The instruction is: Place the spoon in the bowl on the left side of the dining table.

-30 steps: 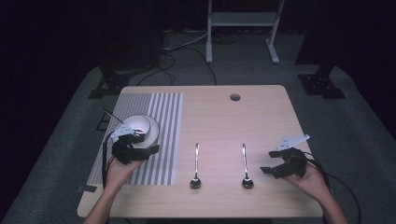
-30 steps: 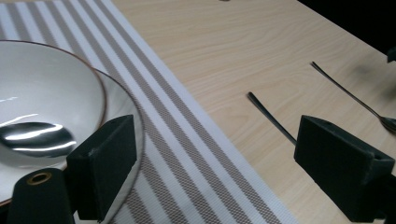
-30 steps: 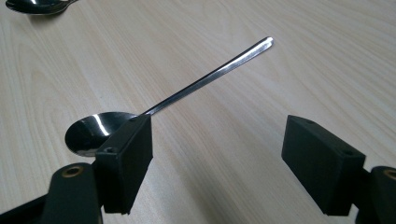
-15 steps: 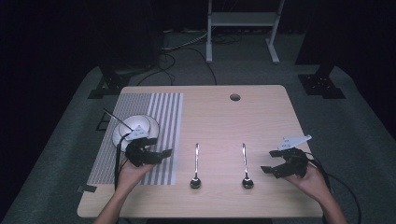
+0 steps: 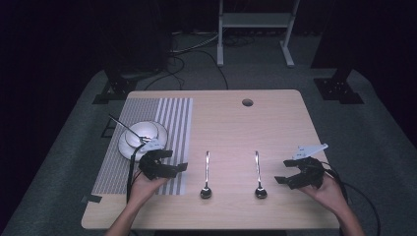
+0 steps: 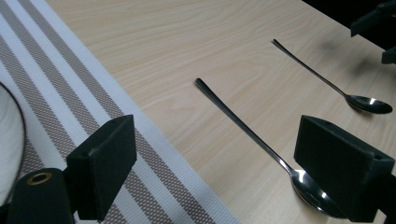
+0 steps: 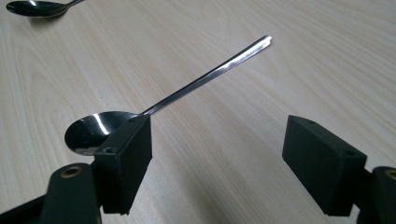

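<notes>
Between the two pairs of tongs, two spoons lie side by side on the wooden tabletop [image 5: 275,123], handles pointing away from the person. Just right of the left tongs [image 5: 169,164] lies the left spoon [image 5: 206,173]; in the left gripper view its bowl sits close beside the right jaw, untouched. These tongs are spread wide and hold nothing, hovering over the edge of the striped placemat [image 5: 169,115]. Behind them on the mat rests a white plate [image 5: 129,146] with a bowl [image 5: 142,132] on it. Just left of the right tongs [image 5: 290,179] lies the right spoon [image 5: 257,172]; in the right gripper view its bowl peeks from behind the left jaw. Those tongs are also spread and empty, low over bare wood.
</notes>
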`<state>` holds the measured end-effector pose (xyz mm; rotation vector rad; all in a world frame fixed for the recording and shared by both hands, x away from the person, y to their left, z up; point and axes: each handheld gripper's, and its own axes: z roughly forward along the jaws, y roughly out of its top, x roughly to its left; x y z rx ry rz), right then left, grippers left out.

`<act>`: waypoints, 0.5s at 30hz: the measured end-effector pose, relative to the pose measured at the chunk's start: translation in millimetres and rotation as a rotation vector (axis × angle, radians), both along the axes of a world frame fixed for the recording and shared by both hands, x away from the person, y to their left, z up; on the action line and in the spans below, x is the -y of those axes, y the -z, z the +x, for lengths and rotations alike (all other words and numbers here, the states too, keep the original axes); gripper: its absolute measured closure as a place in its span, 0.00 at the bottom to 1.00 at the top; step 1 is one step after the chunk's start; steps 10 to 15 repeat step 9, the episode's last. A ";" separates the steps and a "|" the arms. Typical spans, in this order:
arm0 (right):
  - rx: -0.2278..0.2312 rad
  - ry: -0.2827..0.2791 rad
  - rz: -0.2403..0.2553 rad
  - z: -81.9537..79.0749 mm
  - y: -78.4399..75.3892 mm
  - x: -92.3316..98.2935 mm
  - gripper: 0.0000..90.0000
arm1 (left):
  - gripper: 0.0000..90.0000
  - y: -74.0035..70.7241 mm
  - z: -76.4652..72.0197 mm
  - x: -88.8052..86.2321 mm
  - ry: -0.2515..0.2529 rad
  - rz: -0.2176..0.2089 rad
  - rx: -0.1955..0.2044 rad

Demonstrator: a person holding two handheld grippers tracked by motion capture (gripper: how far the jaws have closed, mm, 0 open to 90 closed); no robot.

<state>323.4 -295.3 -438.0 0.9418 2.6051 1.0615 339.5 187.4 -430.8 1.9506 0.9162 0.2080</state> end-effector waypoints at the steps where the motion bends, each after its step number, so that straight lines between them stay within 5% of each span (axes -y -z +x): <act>1: -0.001 0.000 0.001 -0.2 0.3 -0.1 0.26 | 0.13 0.5 -1.0 1.5 0.004 0.005 0.003; 15: -0.012 0.004 0.010 -1.0 5.6 0.8 0.26 | 0.13 7.2 -4.4 9.3 0.036 0.024 -0.013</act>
